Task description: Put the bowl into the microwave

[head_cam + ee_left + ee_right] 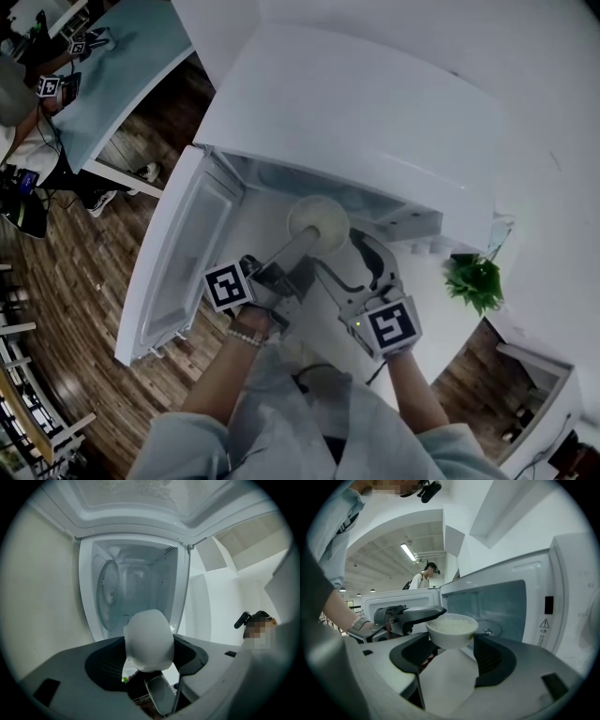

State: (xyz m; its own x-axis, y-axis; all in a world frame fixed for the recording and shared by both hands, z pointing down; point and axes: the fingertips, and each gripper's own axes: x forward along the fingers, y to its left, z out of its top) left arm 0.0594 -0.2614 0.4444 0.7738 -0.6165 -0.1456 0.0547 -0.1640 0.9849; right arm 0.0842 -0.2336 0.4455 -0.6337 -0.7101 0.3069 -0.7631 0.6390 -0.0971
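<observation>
So the left gripper (298, 242) was clamped on the rim of the small round white ceramic bowl (319, 218). You only really got that from the right gripper view, where one grey jaw lay across the rim from the left. The left gripper's own camera was rolled on its side and just showed the bowl's smooth outer wall filling the gap between the dark pads (103, 667).

The right gripper (452, 656) had its jaws wide apart with the bowl between the tips. Couldn't tell if either pad touched it.

The bowl sat upright in the air, mouth up, with a white grainy filling (450, 624) inside. It's round, so there's no real long axis. It was right at the mouth of the white microwave (356, 103), whose door (183, 253) swung open to the left and whose glass turntable (108, 592) showed in the cavity behind the bowl.

Only the head view caught the green potted plant (478, 279) off to the right. Only the right gripper view showed a person (423, 578) standing far back.
</observation>
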